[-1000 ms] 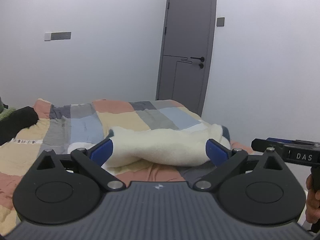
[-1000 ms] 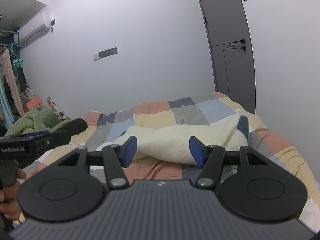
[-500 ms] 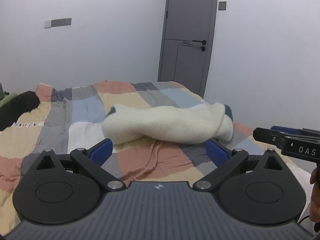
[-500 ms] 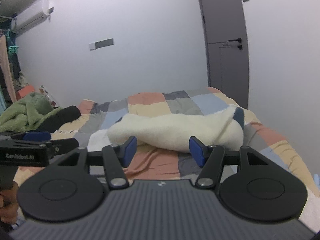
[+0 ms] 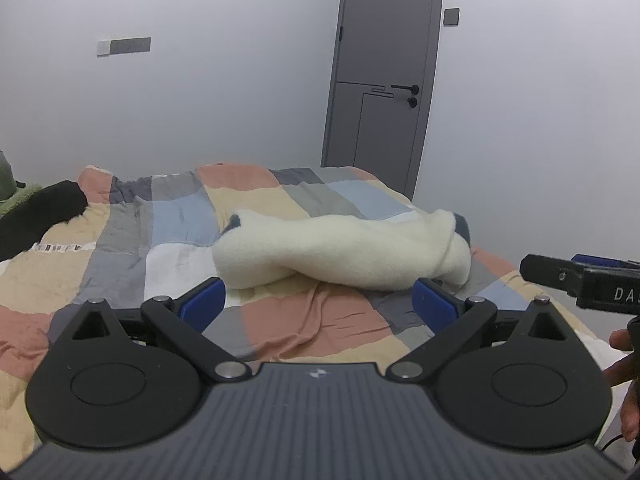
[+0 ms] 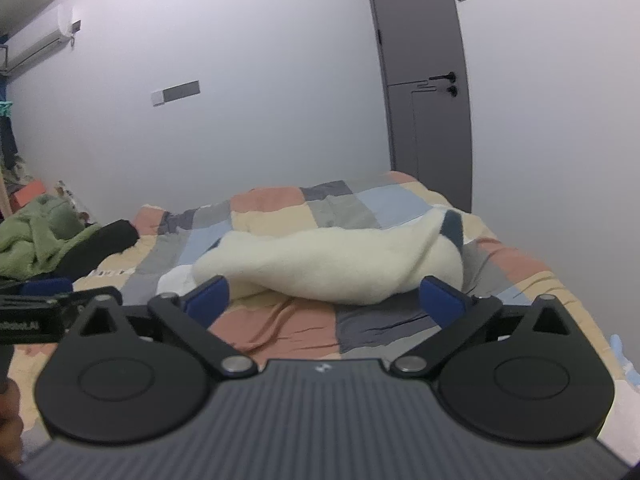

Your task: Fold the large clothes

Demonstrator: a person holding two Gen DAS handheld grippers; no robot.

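The bed (image 5: 120,264) with its patchwork cover carries everything, its right edge running close along the wall toward the door (image 5: 384,80). Toward that right edge lies the cream fleece garment (image 5: 340,252), bundled in a loose roll, likely part-folded. Bare cover on the near side leaves room to spread it; the right edge looks tight. Left claw (image 5: 318,304) hovers short of it, spread wide, empty. Right claw (image 6: 324,298) likewise, spread, gripping nothing

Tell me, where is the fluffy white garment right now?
In both wrist views the fluffy white garment lies bunched on the patchwork quilt, toward the door side of the bed, beyond both open hand-held grippers.
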